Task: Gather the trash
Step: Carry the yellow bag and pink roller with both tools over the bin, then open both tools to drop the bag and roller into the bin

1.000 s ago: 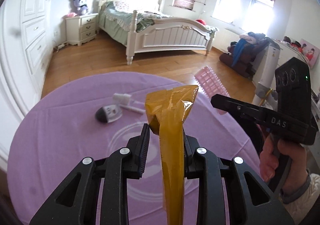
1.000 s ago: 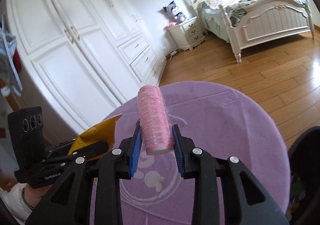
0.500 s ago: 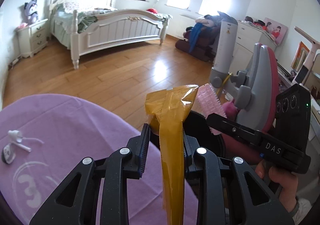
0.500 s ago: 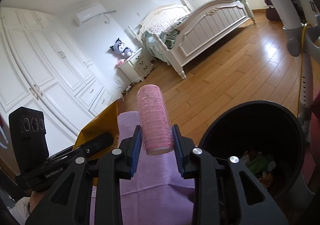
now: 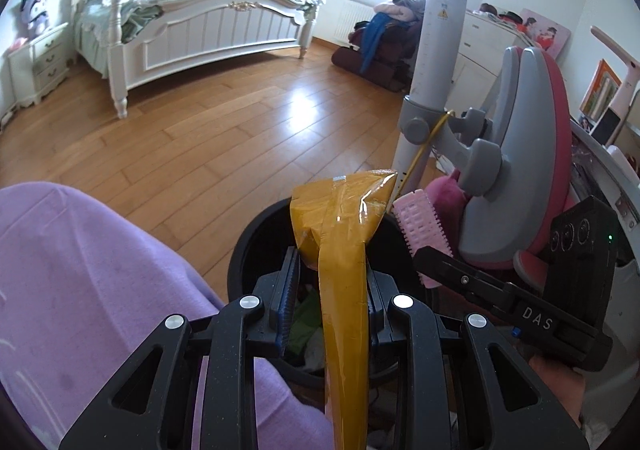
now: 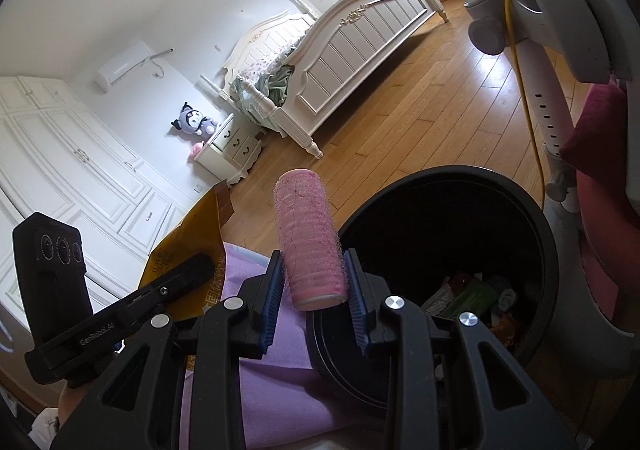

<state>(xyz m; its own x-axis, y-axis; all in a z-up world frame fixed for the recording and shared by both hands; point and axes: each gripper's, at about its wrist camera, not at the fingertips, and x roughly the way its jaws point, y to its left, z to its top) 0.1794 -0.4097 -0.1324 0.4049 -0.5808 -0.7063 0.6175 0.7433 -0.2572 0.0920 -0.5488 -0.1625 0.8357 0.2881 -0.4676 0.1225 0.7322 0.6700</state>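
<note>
My left gripper (image 5: 330, 270) is shut on a flat yellow packet (image 5: 344, 234) that stands up between its pads, over the near rim of a black trash bin (image 5: 256, 238). My right gripper (image 6: 312, 274) is shut on a pink hair roller (image 6: 308, 242), held upright just left of the bin (image 6: 452, 181). The bin holds several wrappers and scraps. In the left wrist view the roller (image 5: 420, 226) and the right gripper (image 5: 424, 262) sit close on the right. In the right wrist view the packet (image 6: 192, 238) and the left gripper (image 6: 200, 266) show at the left.
A round table under a purple cloth (image 5: 92, 270) lies left of the bin. A grey and pink chair (image 5: 520, 153) with a white post (image 5: 432, 61) stands right behind the bin. Wooden floor (image 5: 224, 121) stretches to a white bed (image 5: 208, 29) and a nightstand (image 6: 232, 145).
Both grippers swung right, away from the tabletop, and dropped toward the black bin. The small items on the cloth left the left wrist view. Each grip stayed as it was.
</note>
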